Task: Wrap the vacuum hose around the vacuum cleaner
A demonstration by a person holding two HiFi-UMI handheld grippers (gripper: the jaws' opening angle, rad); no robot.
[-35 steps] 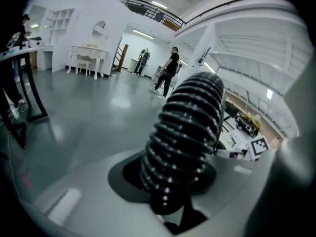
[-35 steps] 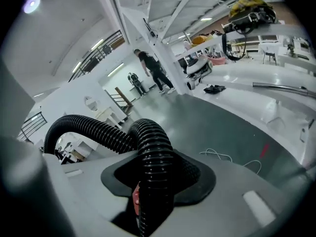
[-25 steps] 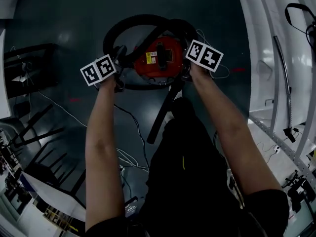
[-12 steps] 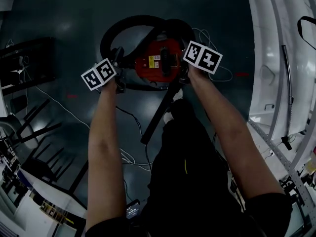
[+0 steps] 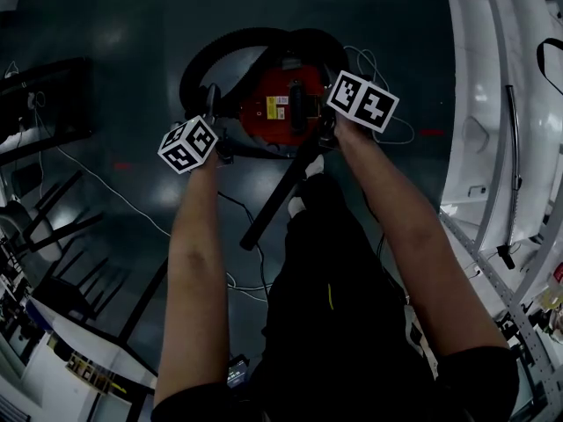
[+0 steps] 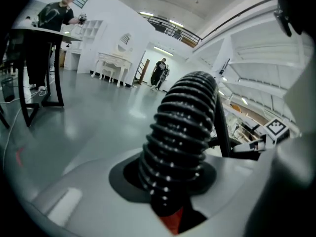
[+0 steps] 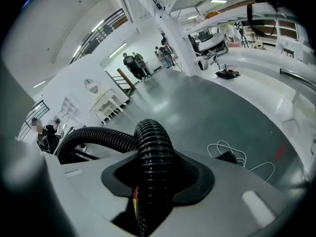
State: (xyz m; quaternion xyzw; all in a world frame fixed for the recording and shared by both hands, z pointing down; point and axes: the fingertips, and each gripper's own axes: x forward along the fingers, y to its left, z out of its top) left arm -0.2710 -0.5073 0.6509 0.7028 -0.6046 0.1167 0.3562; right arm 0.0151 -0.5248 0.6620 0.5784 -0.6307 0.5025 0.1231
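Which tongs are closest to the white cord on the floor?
The right tongs: the white cord lies coiled just past them. The left tongs hold the hose across the vacuum cleaner.

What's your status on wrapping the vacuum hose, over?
Left gripper and right gripper both shut on the hose. Hose loops behind the red vacuum cleaner. White cable on floor beside it.

- Label (image 5: 276, 105) on your vacuum cleaner (image 5: 268, 128): yellow-and-white patch, print too small to read.
- Left marker cube (image 5: 187, 144), right marker cube (image 5: 362, 101): black-and-white square codes only, no letters or digits.
- Nothing else legible.
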